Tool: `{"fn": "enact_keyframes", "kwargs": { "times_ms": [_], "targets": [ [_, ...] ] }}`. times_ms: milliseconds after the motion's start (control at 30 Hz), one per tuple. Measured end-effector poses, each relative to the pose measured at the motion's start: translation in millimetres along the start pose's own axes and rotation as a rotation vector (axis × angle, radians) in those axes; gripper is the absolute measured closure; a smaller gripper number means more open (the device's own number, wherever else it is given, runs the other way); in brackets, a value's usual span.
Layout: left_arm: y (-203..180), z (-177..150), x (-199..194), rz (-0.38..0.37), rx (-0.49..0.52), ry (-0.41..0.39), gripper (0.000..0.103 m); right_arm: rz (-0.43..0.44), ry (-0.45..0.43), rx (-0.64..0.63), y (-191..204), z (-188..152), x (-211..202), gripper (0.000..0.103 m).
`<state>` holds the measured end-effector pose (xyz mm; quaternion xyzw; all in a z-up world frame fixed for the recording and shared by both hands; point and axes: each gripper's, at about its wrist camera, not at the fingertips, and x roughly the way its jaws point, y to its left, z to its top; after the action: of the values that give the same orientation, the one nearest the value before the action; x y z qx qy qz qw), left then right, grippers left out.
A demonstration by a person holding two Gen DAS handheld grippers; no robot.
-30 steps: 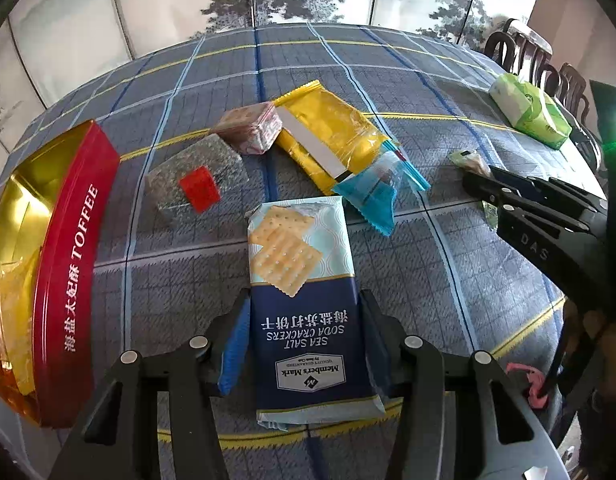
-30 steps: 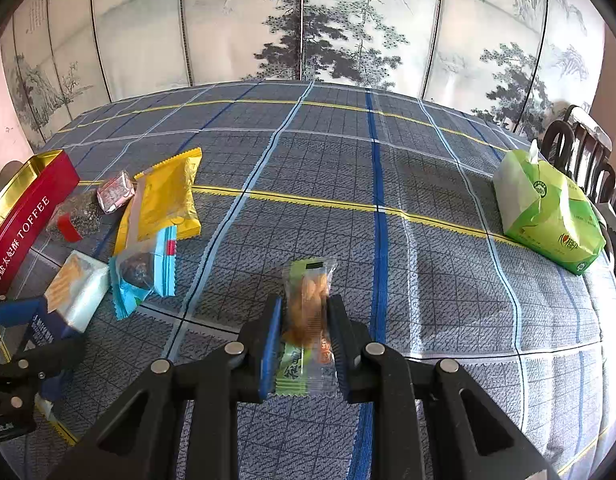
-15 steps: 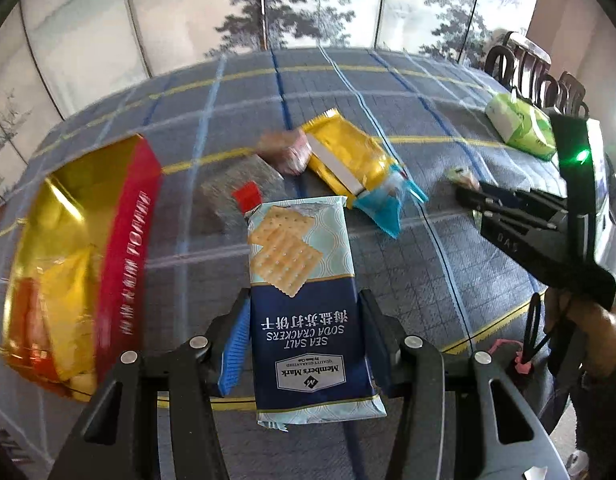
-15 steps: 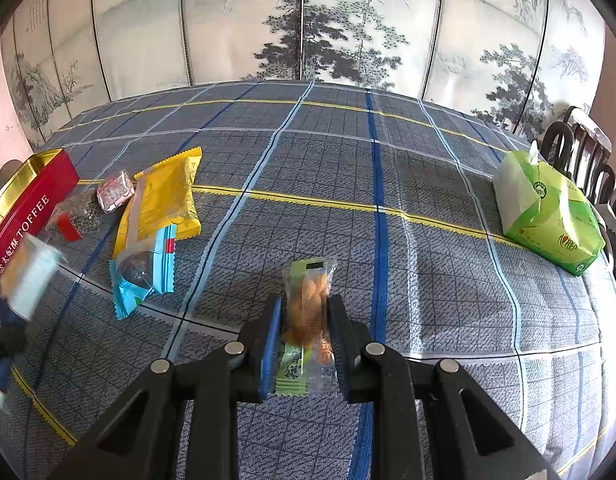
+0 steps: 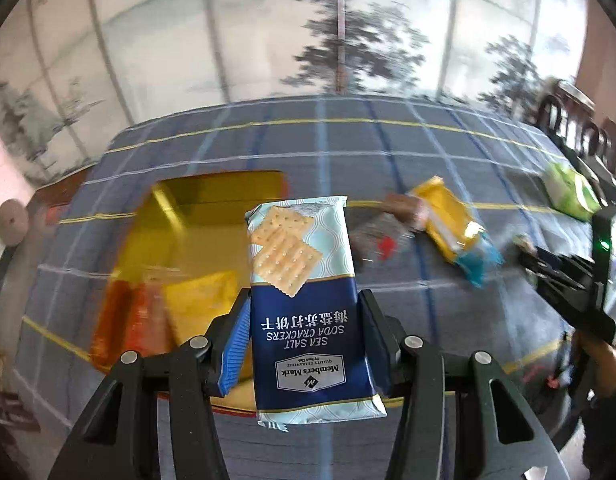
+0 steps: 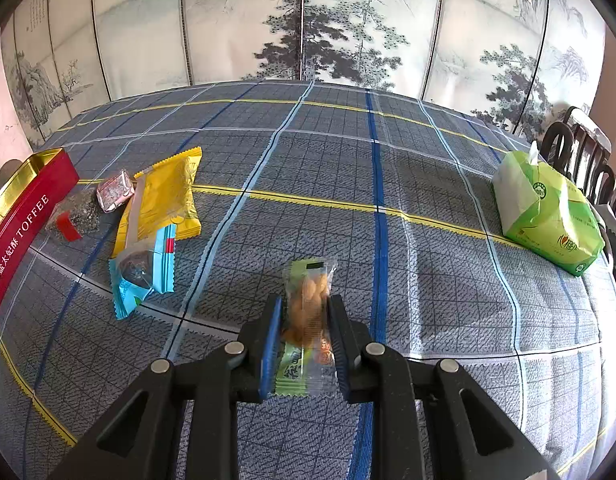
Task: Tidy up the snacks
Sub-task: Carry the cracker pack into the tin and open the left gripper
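A blue-and-pale soda cracker packet (image 5: 303,296) sits lengthwise between the left jaws, above the open gold-lined toffee tin (image 5: 179,256). A small clear-and-green snack pack (image 6: 308,316) is pinched between the right jaws.

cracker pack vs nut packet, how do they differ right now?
The cracker pack is wide, opaque, blue and pale; the nut packet is narrow, clear with green ends. The cracker pack sits in the left gripper, in front of the open tin; the nut packet sits in the right gripper over the tablecloth. Both are clamped.
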<state>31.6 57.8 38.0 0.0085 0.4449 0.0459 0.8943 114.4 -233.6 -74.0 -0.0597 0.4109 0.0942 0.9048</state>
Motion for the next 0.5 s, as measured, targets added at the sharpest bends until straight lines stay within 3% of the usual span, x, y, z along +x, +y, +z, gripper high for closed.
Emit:
{"fn": "enact_keyframes", "kwargs": {
  "times_ms": [167, 500],
  "targets": [
    [35, 1, 2, 0.076, -0.036, -0.012, 0.056, -0.001, 0.0, -0.001, 0, 0, 0, 0.079],
    [75, -8, 17, 0.137, -0.06, 0.027, 0.056, -0.002, 0.0, 0.001, 0, 0, 0, 0.079]
  ]
}}
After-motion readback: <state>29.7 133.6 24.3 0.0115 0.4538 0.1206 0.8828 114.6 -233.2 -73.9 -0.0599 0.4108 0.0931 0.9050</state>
